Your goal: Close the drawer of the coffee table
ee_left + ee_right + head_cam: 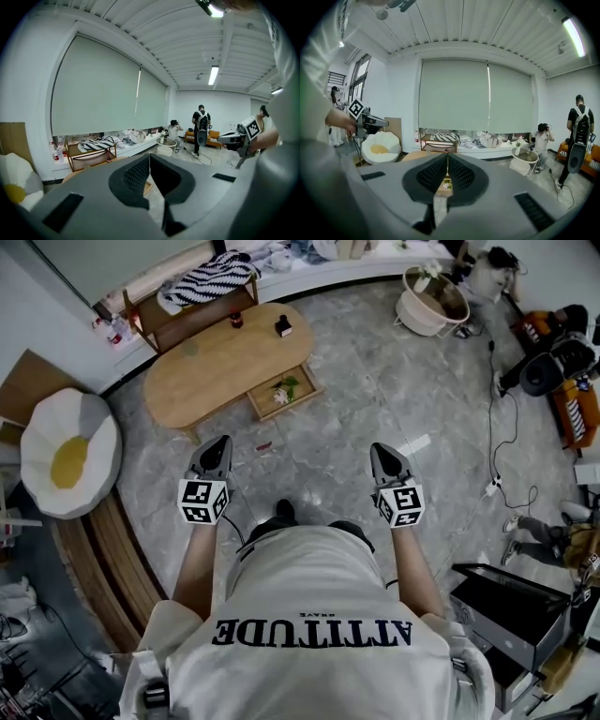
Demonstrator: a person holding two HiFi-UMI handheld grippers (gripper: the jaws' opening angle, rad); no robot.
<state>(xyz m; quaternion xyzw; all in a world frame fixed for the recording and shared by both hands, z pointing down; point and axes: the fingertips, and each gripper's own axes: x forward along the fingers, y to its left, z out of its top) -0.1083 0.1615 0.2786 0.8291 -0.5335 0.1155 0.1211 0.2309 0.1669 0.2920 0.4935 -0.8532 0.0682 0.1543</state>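
The oval wooden coffee table [211, 367] stands ahead of me at the upper left of the head view. Its drawer [284, 391] is pulled out toward me, with a small flower sprig lying inside. My left gripper [223, 440] and right gripper [379, 448] are both held over the grey floor, well short of the table, pointing forward. Both have their jaws shut with nothing between them. In the right gripper view the open drawer [444, 185] shows just under the closed tips [447, 156]. The left gripper view shows its own closed tips [150, 156].
A small red bottle [236, 321] and a black box [283, 327] stand on the table. Behind it is a wooden shelf with striped cloth [202, 287]. An egg-shaped cushion [70, 454] sits left, a round white stand [433, 298] far right. Cables [497, 442] and bags lie right.
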